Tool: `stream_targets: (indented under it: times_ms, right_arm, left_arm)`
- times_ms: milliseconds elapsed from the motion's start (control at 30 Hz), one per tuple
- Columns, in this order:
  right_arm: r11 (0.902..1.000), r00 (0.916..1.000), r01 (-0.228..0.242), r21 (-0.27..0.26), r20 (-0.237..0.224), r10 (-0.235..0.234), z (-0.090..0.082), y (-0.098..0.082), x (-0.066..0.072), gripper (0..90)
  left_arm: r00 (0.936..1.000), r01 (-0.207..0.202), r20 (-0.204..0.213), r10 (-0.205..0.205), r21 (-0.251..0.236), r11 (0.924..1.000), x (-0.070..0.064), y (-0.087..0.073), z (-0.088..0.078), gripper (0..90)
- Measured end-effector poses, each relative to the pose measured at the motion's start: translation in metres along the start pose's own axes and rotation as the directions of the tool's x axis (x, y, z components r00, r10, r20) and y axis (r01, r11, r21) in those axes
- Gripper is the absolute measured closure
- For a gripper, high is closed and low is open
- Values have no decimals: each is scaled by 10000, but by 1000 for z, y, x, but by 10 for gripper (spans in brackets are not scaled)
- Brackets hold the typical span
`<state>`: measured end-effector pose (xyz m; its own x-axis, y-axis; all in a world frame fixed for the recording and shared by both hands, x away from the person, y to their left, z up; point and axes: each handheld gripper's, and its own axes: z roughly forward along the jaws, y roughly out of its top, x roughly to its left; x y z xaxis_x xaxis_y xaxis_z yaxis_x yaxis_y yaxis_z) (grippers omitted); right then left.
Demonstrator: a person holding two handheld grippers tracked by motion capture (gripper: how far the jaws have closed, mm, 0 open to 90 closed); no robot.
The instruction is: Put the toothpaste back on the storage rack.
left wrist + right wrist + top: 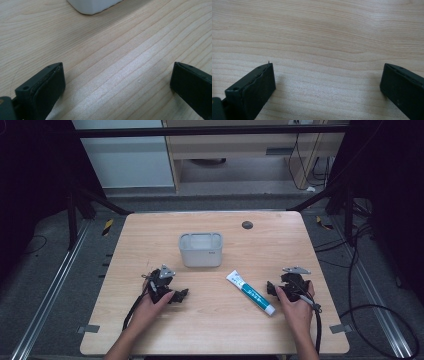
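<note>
A white toothpaste tube (250, 292) with teal print lies slanted on the wooden table (210, 330), between my two hands. A grey rectangular bin (200, 249) stands upright behind it, near the table's middle. My left gripper (176, 295) rests on the table left of the tube, held by a hand. In the left gripper view its jaws stand wide apart over bare wood, the left gripper (117, 77) open, with the bin's corner (92, 6) ahead. My right gripper (274, 290) rests just right of the tube. In its own view the right gripper (327, 77) is open over bare wood.
A small dark round hole (247, 225) sits near the table's far edge. Black cables (367, 310) trail on the floor to the right. Metal rails (45, 295) run along the floor on the left.
</note>
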<state>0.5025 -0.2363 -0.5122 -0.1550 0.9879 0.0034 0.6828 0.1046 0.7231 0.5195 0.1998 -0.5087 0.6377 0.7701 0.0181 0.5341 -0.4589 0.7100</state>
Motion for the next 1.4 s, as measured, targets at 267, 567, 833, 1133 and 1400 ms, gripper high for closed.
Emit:
stream_targets:
  times_ms: [267, 567, 833, 1133, 1400]
  right_arm:
    - [9997, 9996, 222, 123, -200, -219, -1, 2, -3, 38]
    - [9886, 9882, 1503, 70, -308, -1500, -29, 19, 12, 198]
    - [9690, 9649, 2446, 342, -1075, -2397, -50, 44, 43, 170]
    - [9411, 9346, 3280, 818, -1730, -3107, -49, 61, 71, 199]
    - [9052, 9009, 4063, 1247, -2199, -3741, -43, 71, 92, 275]
  left_arm:
    - [10000, 17, -2, -17, -18, 10000, 0, 0, 0, 0]
    - [10000, 14, 1, -14, -15, 10000, 0, 0, 0, 0]
    - [10000, 2, -4, -2, -23, 10000, 0, 0, 0, 0]
    - [10000, -8, -4, 8, -8, 10000, 0, 0, 0, 0]
    - [10000, -10, -4, 10, -6, 10000, 0, 0, 0, 0]
